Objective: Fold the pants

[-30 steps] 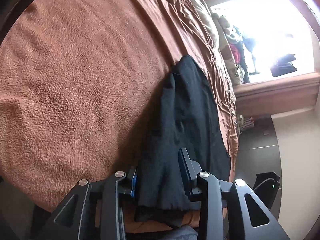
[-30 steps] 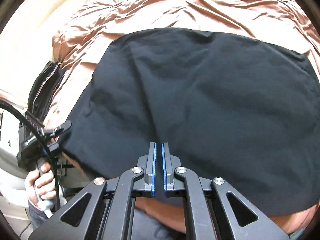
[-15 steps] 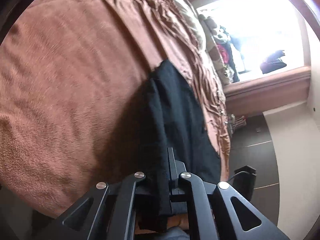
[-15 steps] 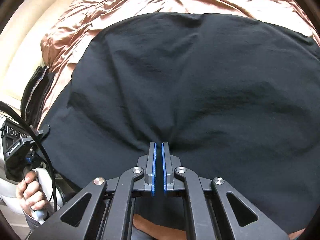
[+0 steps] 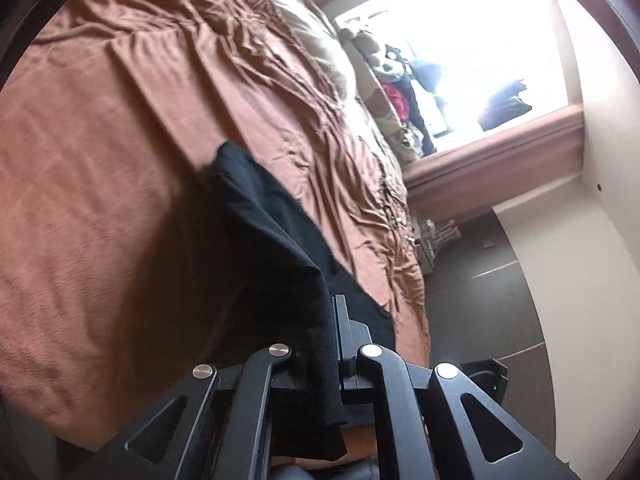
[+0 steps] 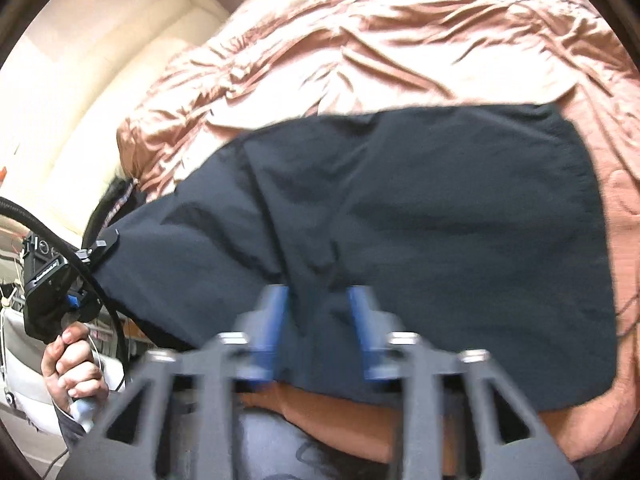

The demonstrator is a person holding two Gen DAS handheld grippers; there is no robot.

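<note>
Two grippers are working on one pair of black pants [image 6: 420,216]. Clamped tight, the left gripper [image 5: 326,336] is pinching an edge of the pants [image 5: 276,240], and the dark cloth is hanging down between its fingers and draping over its frame. From there the fabric is stretching away, lifted off the brown bedspread [image 5: 100,184] and casting a shadow on it. In the right wrist view the left gripper [image 6: 86,268] is showing at the far left, gripped in the person's left hand [image 6: 72,368] and holding a corner of the pants there.

The right gripper [image 6: 318,324] is standing with its jaws apart, its blue pads [image 6: 272,320] spread to either side of a fold of the cloth, which is lying between them; motion blur is making it unclear whether the pads are touching it. The pants are lying flat and wide across the near edge of the bedspread [image 6: 400,48], which is crumpling into many wrinkles beyond them.

Farther off, one bright window [image 5: 472,52] is glaring above a ledge [image 5: 500,148], with heaped clothing [image 5: 400,100] at the bed's far side and dark floor [image 5: 480,292] below.
</note>
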